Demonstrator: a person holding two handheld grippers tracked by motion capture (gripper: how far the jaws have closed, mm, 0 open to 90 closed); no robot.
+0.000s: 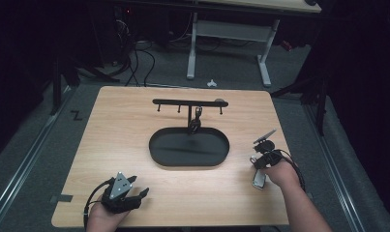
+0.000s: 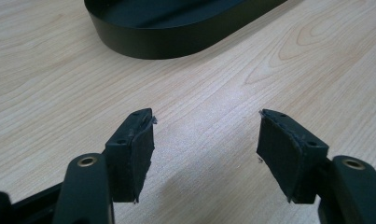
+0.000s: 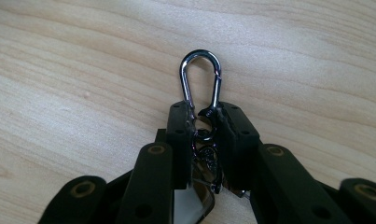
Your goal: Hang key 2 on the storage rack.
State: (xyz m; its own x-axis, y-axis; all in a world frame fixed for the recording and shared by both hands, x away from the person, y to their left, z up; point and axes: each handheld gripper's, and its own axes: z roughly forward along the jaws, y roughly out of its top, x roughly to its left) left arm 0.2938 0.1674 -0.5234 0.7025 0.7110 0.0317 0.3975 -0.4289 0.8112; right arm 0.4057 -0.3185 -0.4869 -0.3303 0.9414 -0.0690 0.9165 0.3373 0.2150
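Observation:
A silver carabiner keychain (image 3: 200,79) lies on the wooden table, its loop sticking out past the tips of my right gripper (image 3: 205,114). That gripper is shut on the keychain's lower end and ring, and a shiny tag shows beneath the jaws. In the high view my right gripper (image 1: 256,162) is at the table's right side, with the keychain's silver tag (image 1: 259,180) beside the hand. My left gripper (image 1: 139,193) rests near the front left edge. Its jaws stand open (image 2: 206,135) with only bare wood between them.
A black oval tray (image 1: 156,154) sits mid-table, its wall (image 2: 167,42) just ahead of the left gripper. Behind the tray stands a black hook rack (image 1: 188,102) with another keychain (image 1: 196,123) hanging from it. Desk legs and cables lie beyond the table.

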